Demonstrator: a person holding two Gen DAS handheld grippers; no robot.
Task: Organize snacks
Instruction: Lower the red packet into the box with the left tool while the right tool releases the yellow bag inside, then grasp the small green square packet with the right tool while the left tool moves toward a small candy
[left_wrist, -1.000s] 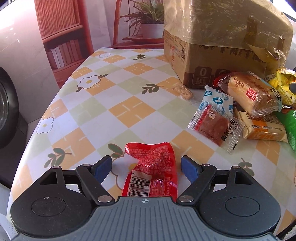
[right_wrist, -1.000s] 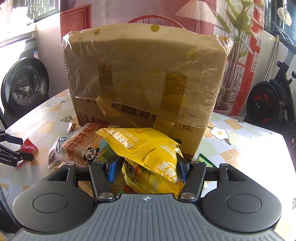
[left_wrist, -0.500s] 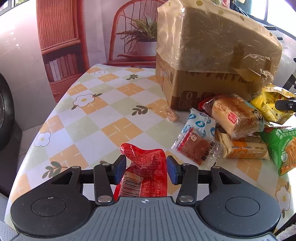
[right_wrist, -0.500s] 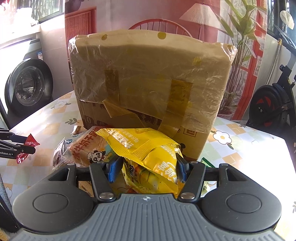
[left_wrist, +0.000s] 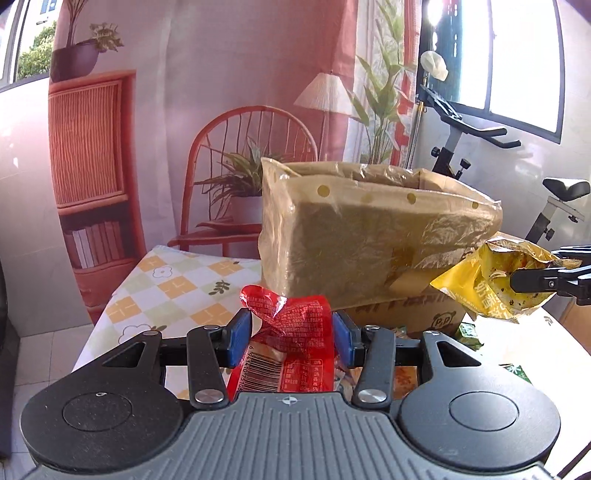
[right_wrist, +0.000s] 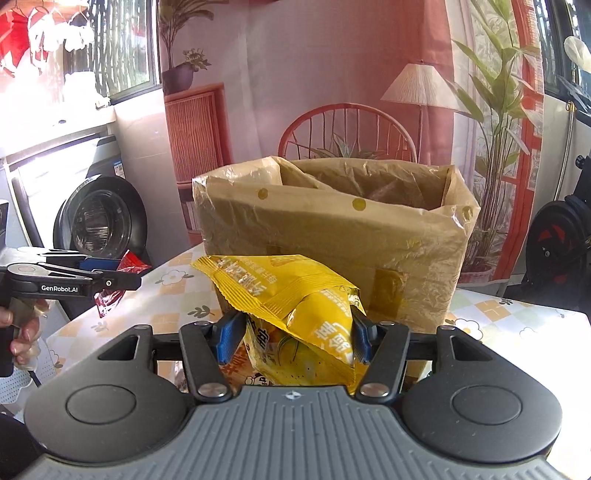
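Note:
My left gripper (left_wrist: 291, 334) is shut on a crumpled red snack packet (left_wrist: 291, 332), held in the air above the table. That red snack packet (right_wrist: 127, 264) also shows in the right wrist view, pinched in the left gripper (right_wrist: 125, 275). My right gripper (right_wrist: 293, 338) is shut on a yellow chip bag (right_wrist: 295, 299), lifted in front of the box. The yellow chip bag (left_wrist: 495, 280) hangs at the right of the left wrist view. Behind both stands an open cardboard box (right_wrist: 332, 236) lined with yellowish plastic; the cardboard box (left_wrist: 369, 229) has its top open.
The table (left_wrist: 173, 284) has a chequered flower cloth. Other snack packs (left_wrist: 465, 332) lie at the foot of the box. A person's hand (right_wrist: 22, 332) holds the left gripper's handle. A washing machine (right_wrist: 99, 218) stands at the left and an exercise bike (left_wrist: 465, 144) at the right.
The left gripper shut on the red packet and lifted it off the table. The right gripper rose with the yellow bag. Both views now tilt up and show the box's open top.

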